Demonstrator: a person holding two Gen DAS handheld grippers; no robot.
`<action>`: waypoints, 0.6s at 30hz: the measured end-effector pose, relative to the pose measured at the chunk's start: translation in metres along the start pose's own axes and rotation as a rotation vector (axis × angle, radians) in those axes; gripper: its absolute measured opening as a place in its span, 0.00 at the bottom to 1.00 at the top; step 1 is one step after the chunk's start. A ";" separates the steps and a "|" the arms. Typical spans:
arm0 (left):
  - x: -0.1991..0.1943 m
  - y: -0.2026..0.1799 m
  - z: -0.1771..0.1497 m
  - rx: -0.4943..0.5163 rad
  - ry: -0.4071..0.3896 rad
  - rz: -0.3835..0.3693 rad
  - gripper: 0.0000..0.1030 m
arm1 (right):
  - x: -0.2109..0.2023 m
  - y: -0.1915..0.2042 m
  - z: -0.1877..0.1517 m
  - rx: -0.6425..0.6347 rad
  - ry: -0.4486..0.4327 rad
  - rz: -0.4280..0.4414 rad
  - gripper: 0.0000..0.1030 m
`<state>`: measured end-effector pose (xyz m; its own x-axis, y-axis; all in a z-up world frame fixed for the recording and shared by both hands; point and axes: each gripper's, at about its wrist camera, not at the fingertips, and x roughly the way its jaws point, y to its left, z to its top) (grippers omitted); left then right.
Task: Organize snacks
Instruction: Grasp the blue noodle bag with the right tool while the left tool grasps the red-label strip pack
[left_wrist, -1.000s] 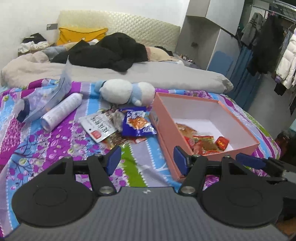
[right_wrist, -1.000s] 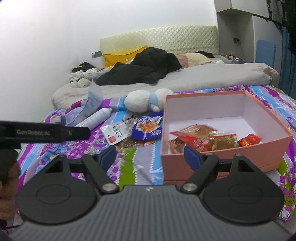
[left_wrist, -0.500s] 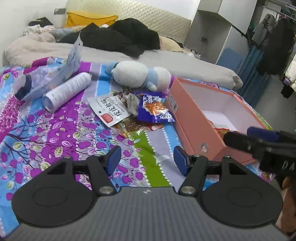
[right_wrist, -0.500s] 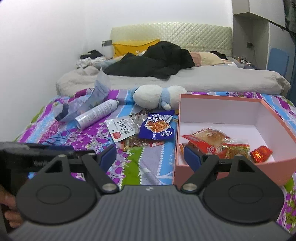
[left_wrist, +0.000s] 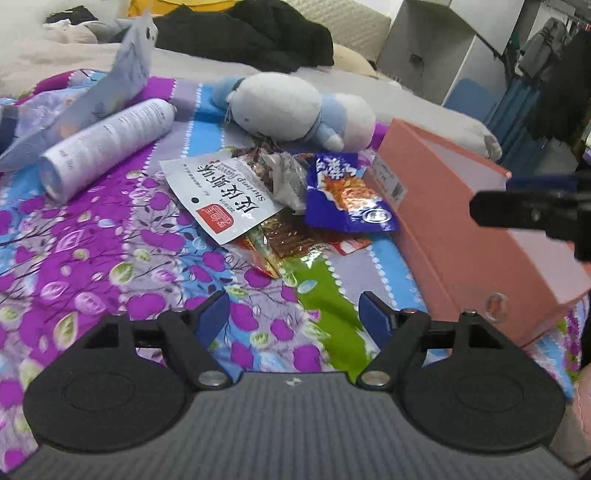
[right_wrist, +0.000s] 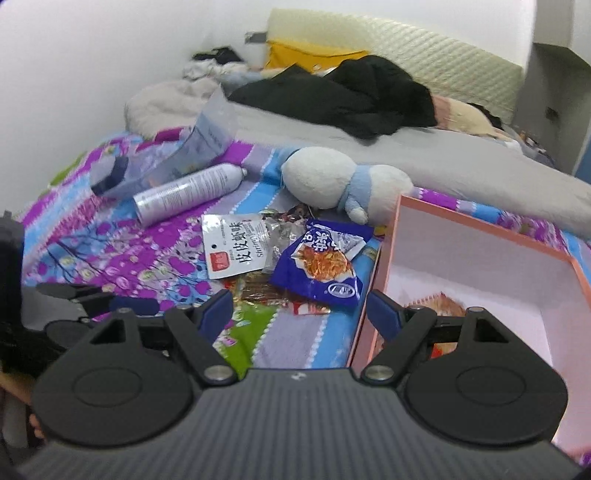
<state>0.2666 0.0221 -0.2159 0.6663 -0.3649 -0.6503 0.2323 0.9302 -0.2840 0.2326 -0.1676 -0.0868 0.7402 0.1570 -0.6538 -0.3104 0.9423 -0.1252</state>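
We're partway: a few snacks already in the box (right_wrist: 491, 236), but the white pack (left_wrist: 225, 192), blue pack (left_wrist: 347, 195) and foil wrappers (left_wrist: 284, 240) lie on the bedspread (left_wrist: 92, 258) beside it. Left gripper (left_wrist: 293, 312) just opened wider, empty; right gripper (right_wrist: 300, 309) apart, empty.

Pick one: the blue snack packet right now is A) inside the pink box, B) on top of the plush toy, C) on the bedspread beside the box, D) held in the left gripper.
C: the blue snack packet lies on the bedspread just outside the pink box wall, with both grippers open and empty.
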 end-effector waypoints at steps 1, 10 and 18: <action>0.007 -0.001 0.002 0.023 -0.011 0.012 0.78 | 0.008 -0.002 0.004 -0.026 0.010 0.004 0.78; 0.053 -0.004 0.017 0.154 0.010 0.061 0.78 | 0.076 -0.013 0.042 -0.186 0.162 0.112 0.78; 0.073 0.021 0.023 0.011 0.049 0.001 0.68 | 0.141 -0.029 0.084 -0.051 0.287 0.148 0.78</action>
<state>0.3361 0.0156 -0.2529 0.6310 -0.3652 -0.6845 0.2396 0.9309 -0.2758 0.3957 -0.1478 -0.1127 0.4885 0.1945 -0.8506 -0.4373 0.8982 -0.0457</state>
